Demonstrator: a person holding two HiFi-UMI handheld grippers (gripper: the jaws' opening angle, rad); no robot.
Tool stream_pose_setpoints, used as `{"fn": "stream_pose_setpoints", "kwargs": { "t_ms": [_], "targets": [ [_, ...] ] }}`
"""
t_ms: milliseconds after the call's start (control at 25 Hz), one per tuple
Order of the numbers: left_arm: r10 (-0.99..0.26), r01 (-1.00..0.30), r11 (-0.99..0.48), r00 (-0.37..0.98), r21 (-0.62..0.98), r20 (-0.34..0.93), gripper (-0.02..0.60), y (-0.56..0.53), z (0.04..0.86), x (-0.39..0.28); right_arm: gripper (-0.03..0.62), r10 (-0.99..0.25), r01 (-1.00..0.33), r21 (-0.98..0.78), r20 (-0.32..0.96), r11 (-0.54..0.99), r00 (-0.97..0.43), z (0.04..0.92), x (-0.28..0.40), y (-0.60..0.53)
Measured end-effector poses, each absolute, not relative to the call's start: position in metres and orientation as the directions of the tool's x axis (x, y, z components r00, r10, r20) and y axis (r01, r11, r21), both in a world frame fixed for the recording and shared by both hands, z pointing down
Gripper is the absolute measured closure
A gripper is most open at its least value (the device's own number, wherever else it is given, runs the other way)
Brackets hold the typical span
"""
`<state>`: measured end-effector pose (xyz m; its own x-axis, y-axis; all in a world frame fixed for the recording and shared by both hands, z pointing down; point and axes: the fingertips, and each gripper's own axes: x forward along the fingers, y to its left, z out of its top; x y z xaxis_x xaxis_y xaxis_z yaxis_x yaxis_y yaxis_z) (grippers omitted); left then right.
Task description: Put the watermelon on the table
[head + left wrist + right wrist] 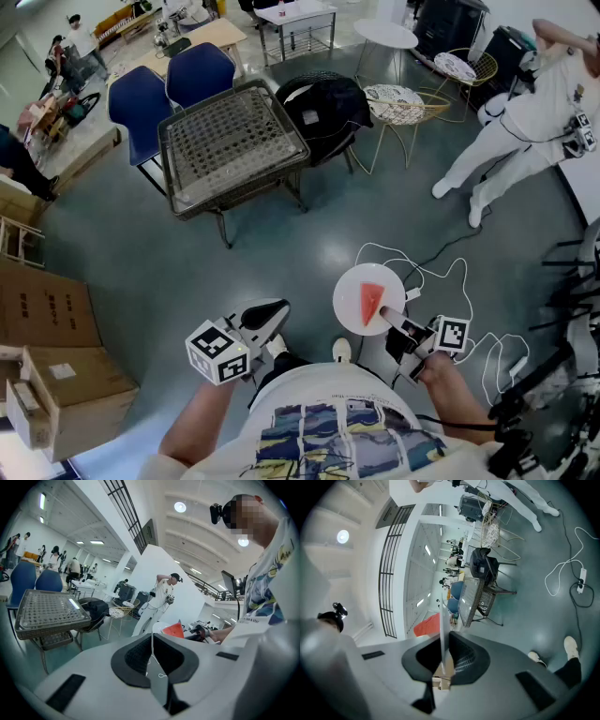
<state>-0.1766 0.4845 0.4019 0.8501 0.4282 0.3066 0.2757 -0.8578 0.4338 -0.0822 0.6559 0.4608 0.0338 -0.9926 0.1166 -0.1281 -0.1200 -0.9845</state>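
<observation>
Clamped in the near-closed jaws of the right gripper (442, 649): the rim of one white plate (441, 616), seen edge-on there as a thin blade. Lying on that plate, one red watermelon slice (371, 302), held in the air over the grey floor (187, 272), well apart from the mesh-topped table (234, 141). Pressed together and empty, the jaws of the left gripper (151, 658).

Counted: two grippers, two marker cubes (217, 353), one slice, one plate, two blue chairs (141, 105) behind the table, two wire chairs (398, 105), one round white table (385, 36), one person in white (525, 122).

In the right gripper view, only a red patch of the slice beside the plate's edge. In the left gripper view, only its red tip above the gripper body. Cut off by the left edge, the cardboard boxes (56, 375).
</observation>
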Motion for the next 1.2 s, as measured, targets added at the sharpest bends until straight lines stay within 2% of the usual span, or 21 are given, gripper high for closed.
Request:
{"fn": "stream_pose_setpoints", "kwargs": {
  "t_ms": [280, 600, 880, 1200],
  "targets": [
    [0.418, 0.261, -0.858, 0.855, 0.443, 0.306, 0.563, 0.574, 0.399, -0.149, 0.571, -0.993, -0.135, -0.984, 0.121, -0.119, -0.011, 0.468, -0.052, 0.736],
    [0.401, 0.237, -0.865, 0.856, 0.443, 0.326, 0.563, 0.616, 0.391, -0.133, 0.571, -0.991, -0.173, -0.979, 0.116, -0.103, -0.07, 0.469, -0.028, 0.766],
    [0.362, 0.195, -0.875, 0.871, 0.443, 0.332, 0.563, 0.591, 0.392, -0.124, 0.572, -0.991, -0.182, -0.98, 0.104, -0.086, -0.089, 0.48, 0.002, 0.731],
    [0.341, 0.187, -0.87, 0.896, 0.456, 0.283, 0.563, 0.5, 0.396, -0.086, 0.573, -0.987, -0.204, -0.976, 0.102, -0.075, -0.126, 0.476, 0.045, 0.624]
  ]
}}
